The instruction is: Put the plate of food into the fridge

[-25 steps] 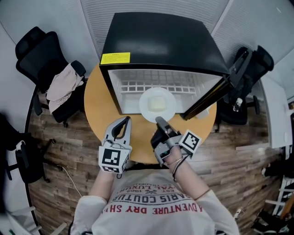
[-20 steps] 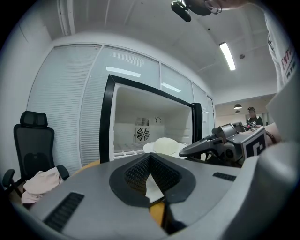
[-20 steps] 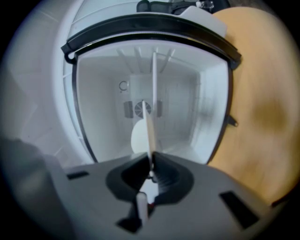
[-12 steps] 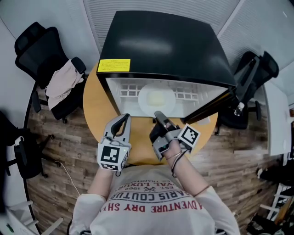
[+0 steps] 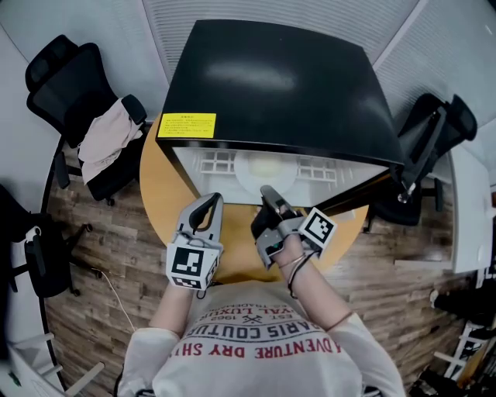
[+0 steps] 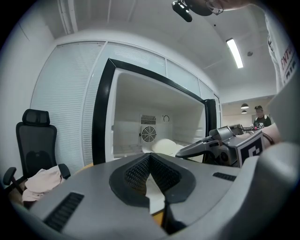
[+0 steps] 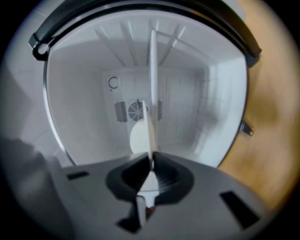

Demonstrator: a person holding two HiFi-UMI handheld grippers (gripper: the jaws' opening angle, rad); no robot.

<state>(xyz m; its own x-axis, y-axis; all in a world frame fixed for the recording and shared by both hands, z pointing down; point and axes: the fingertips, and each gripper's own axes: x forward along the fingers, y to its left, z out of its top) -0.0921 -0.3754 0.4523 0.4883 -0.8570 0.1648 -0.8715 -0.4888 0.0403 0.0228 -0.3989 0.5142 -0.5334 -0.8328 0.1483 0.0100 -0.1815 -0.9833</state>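
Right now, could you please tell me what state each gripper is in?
Left gripper: closed, nothing between its jaws.
Right gripper: closed on the rim of the plate, holding it.

A round wooden table point(image 5: 159, 190) lies under the jaws of the left gripper point(image 5: 211, 201), on a plank floor point(image 5: 101, 240). Left of them a black office chair point(image 5: 58, 77) carries a beige cloth point(image 5: 105, 139). Far right stands another black chair point(image 5: 434, 128). White slatted walls point(image 5: 174, 23) rise ahead, and a strip light point(image 6: 234, 52) hangs overhead.
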